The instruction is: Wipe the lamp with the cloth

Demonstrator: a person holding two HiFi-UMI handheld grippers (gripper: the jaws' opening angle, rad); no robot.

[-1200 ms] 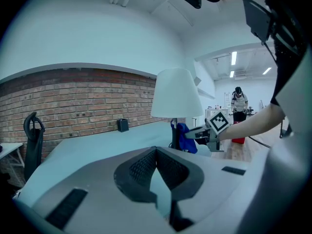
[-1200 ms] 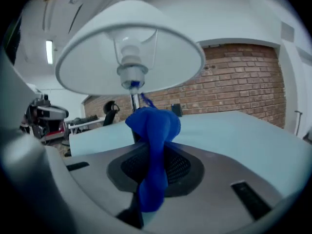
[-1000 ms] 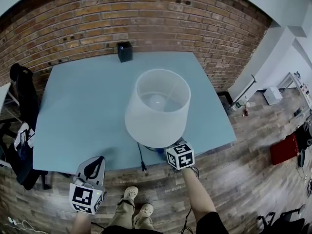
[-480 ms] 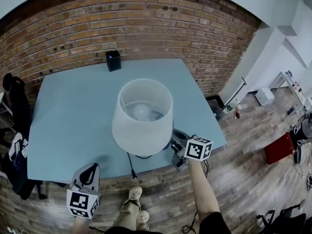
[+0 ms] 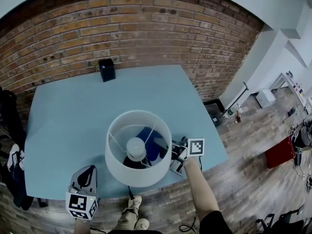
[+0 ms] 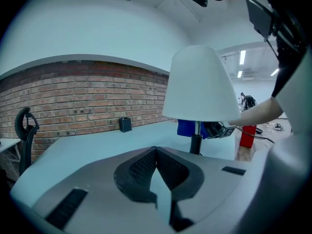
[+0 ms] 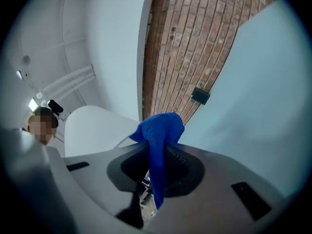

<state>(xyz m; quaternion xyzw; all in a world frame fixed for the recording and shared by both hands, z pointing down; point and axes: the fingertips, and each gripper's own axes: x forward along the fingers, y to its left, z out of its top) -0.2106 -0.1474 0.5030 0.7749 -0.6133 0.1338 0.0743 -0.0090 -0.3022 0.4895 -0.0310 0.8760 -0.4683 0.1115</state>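
Right gripper view: the right hand-held gripper (image 7: 158,152) clamps the cloth (image 7: 158,128) near the lamp (image 7: 92,130), so wiping seems barely started; the left hand-held gripper (image 6: 156,152) is closed and empty.

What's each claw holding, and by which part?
Right claw is shut on the blue cloth, pinched mid-fabric, with a bunch poking out ahead. Left claw is shut and empty.

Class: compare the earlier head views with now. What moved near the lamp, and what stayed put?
The right gripper, shut on the blue cloth, swung from the lamp's front to its right side, and the cloth now shows under the shade. The left gripper stays shut and empty at the table's front edge; the black box has not moved.
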